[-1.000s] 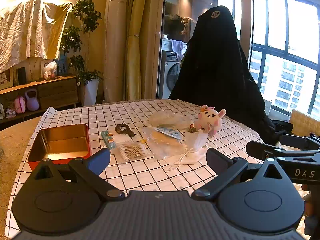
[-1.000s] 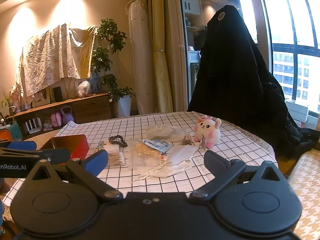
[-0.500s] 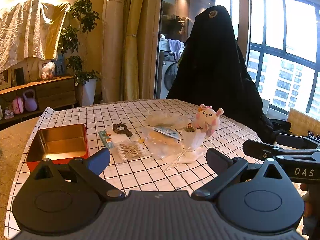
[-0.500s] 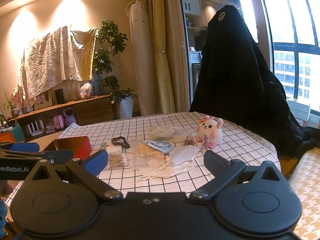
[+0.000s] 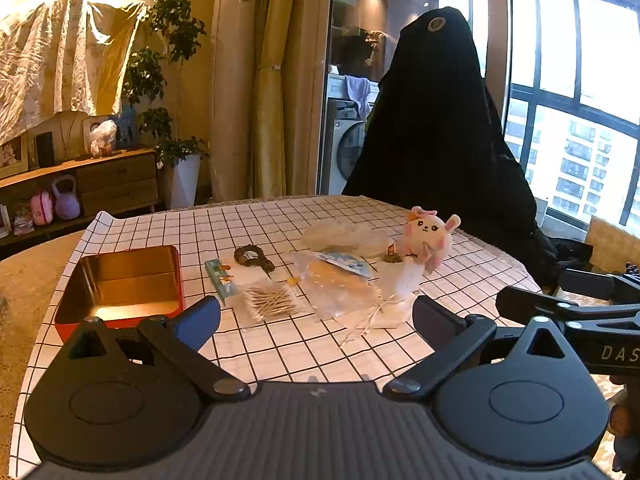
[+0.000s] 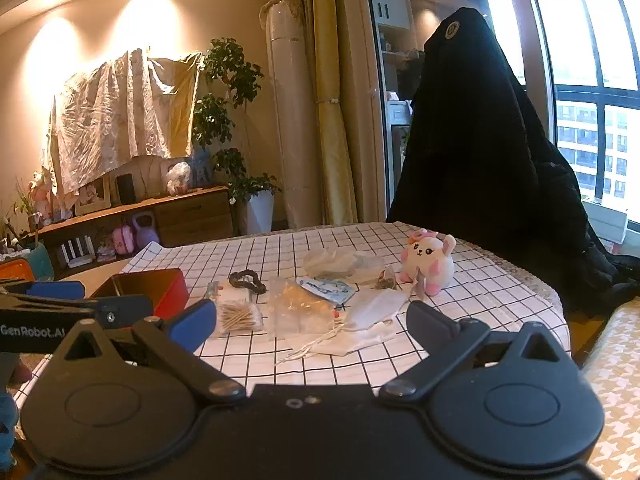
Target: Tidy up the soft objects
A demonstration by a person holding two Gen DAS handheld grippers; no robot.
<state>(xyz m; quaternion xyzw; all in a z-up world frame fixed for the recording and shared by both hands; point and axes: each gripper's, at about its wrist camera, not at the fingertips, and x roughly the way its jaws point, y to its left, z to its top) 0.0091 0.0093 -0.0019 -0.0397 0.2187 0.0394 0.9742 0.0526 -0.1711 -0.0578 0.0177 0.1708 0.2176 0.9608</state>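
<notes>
A pink and white plush bunny (image 5: 430, 236) (image 6: 428, 258) sits upright at the right of a checked tablecloth (image 5: 280, 344). Left of it lie clear plastic bags (image 5: 332, 284) (image 6: 296, 308), a white cloth pouch with strings (image 5: 394, 292) (image 6: 360, 320), a packet of cotton swabs (image 5: 270, 300) (image 6: 236, 316) and a dark hair tie (image 5: 252, 257) (image 6: 246, 280). An open red tin (image 5: 120, 280) (image 6: 160, 286) stands at the left. My left gripper (image 5: 316, 320) and right gripper (image 6: 310, 322) hover open over the near table edge, holding nothing.
A tall shape draped in black cloth (image 5: 436, 128) stands behind the table at the right. A wooden sideboard (image 5: 100, 180), a potted plant (image 5: 176, 152) and curtains (image 5: 276, 80) line the back wall. Windows (image 5: 580, 120) fill the right side.
Both views have shifted only slightly; the table objects stay where they were and both grippers remain open.
</notes>
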